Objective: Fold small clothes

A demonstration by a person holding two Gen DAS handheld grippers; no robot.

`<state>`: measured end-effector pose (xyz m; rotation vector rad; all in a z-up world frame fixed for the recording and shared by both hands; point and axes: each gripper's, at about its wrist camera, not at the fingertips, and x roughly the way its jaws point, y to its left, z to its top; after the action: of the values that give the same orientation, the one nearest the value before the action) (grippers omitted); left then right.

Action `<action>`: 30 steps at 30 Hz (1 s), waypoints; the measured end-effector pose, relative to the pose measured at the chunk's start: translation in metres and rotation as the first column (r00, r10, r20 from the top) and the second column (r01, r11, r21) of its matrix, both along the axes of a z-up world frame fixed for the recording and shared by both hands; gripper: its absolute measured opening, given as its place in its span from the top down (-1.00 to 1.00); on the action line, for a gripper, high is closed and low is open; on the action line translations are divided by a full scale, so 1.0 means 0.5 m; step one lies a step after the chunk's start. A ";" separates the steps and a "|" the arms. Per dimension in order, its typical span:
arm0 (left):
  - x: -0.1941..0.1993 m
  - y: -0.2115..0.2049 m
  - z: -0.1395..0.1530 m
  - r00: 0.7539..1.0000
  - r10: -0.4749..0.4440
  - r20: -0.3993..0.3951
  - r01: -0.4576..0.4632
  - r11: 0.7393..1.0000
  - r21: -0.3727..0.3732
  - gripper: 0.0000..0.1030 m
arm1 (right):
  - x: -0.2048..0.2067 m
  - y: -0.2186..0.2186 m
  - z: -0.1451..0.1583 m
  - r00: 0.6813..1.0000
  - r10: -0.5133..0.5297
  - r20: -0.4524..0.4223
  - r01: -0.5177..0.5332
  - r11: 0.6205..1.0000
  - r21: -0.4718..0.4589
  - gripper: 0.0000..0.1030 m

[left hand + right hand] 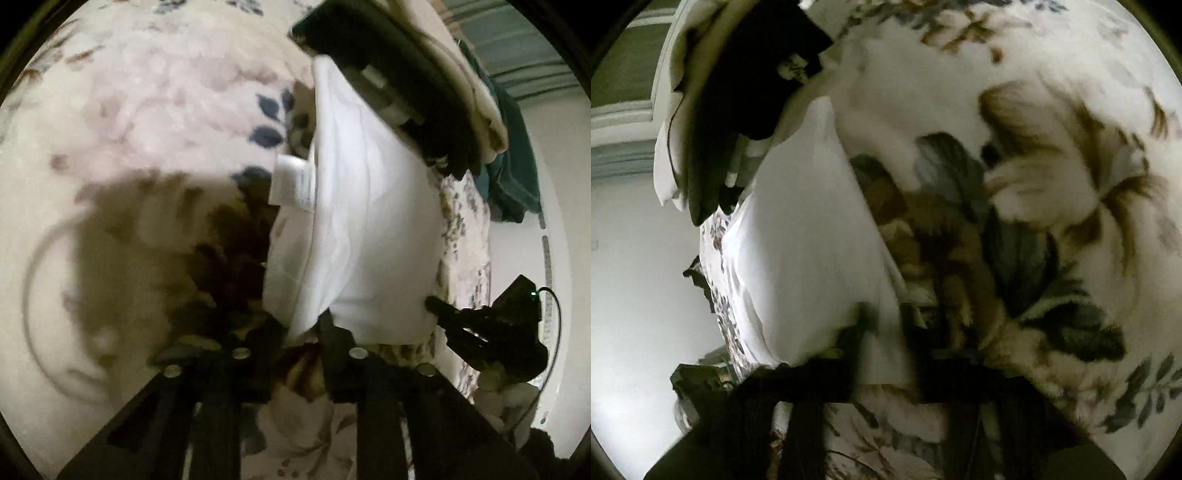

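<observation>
A floral-printed plush blanket (pixel 129 110) covers the surface, a pale wall beyond its edge. The small white cotton garment (pixel 354 206) lies lifted on it, a sewn care label (pixel 293 181) showing only in the left view. The left gripper (pixel 306 328) pinches its near edge; the right gripper (pixel 882 332), angled downward, clamps its hem.
</observation>
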<state>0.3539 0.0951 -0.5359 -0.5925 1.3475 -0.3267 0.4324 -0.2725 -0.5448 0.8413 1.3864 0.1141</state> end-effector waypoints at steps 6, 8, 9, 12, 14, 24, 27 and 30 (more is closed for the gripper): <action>0.001 0.142 0.028 0.999 0.052 0.003 -0.052 0.994 0.095 0.83 | 0.006 -0.024 0.012 0.999 0.037 -0.009 -0.037 0.999 -0.037 0.96; -0.006 0.190 0.028 0.992 0.123 -0.029 -0.123 0.992 0.001 0.73 | -0.001 -0.033 0.013 0.999 0.037 -0.017 -0.037 0.999 0.005 0.96; -0.012 0.198 0.025 0.986 0.157 -0.052 -0.160 0.986 -0.055 0.60 | -0.007 -0.039 0.014 0.999 0.025 -0.027 -0.024 0.999 0.035 0.88; -0.041 0.156 -0.008 0.970 0.206 -0.126 -0.233 0.935 -0.266 -0.32 | -0.051 -0.059 0.014 0.997 -0.058 -0.056 0.065 0.989 0.135 0.04; -0.052 0.097 -0.054 0.954 0.221 -0.200 -0.284 0.880 -0.381 -0.32 | -0.099 -0.063 -0.004 0.985 -0.137 -0.104 0.158 0.961 0.227 -0.05; -0.014 0.034 -0.126 0.883 0.417 -0.217 -0.469 0.760 -0.450 0.65 | -0.128 0.011 -0.144 0.911 -0.372 -0.180 0.410 0.759 0.506 0.72; -0.007 0.078 -0.086 0.898 0.412 -0.153 -0.438 0.805 -0.400 0.65 | -0.125 0.005 -0.119 0.915 -0.373 -0.154 0.400 0.789 0.466 0.83; -0.001 0.159 -0.054 0.884 0.462 -0.079 -0.460 0.825 -0.327 0.70 | -0.114 -0.003 -0.103 0.934 -0.330 -0.135 0.356 0.832 0.425 0.83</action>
<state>0.3535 0.1747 -0.5629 -1.1835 1.1033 -0.1582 0.3754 -0.2742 -0.5962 1.4785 1.2538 0.1313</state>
